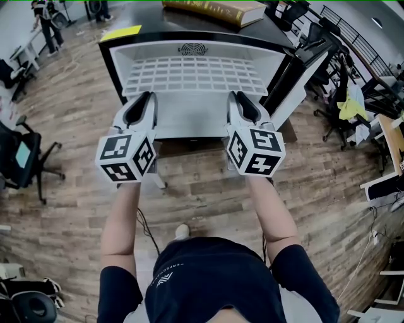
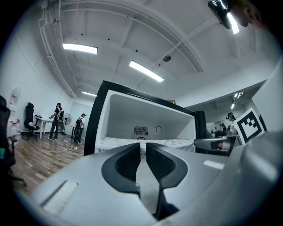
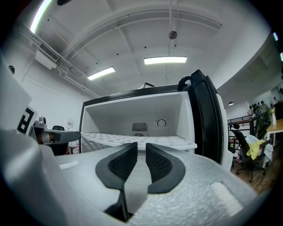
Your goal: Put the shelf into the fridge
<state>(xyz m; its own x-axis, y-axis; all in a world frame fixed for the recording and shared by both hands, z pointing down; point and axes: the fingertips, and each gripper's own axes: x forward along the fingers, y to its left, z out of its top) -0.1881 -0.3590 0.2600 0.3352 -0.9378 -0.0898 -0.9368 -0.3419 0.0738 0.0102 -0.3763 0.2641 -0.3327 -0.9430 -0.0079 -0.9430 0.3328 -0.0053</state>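
Note:
The fridge (image 1: 112,63) stands open in front of me, black outside and white inside. A white grid shelf (image 1: 196,72) lies level in its upper part. My left gripper (image 1: 146,96) and right gripper (image 1: 240,95) both reach the shelf's front edge, a shelf's width apart. In the left gripper view the pads (image 2: 128,161) stand a narrow slit apart, with the shelf's rim (image 2: 116,142) just past the tips. The right gripper (image 3: 140,148) looks the same, the shelf (image 3: 177,141) lying behind its tips. Whether the pads press on the rim is hidden.
The fridge door (image 1: 287,69) hangs open at the right. A thick book (image 1: 214,9) and a yellow sheet (image 1: 120,33) lie on the fridge top. Office chairs (image 1: 22,158) stand at the left, another chair with a yellow cloth (image 1: 350,107) at the right. People (image 2: 57,121) stand far back.

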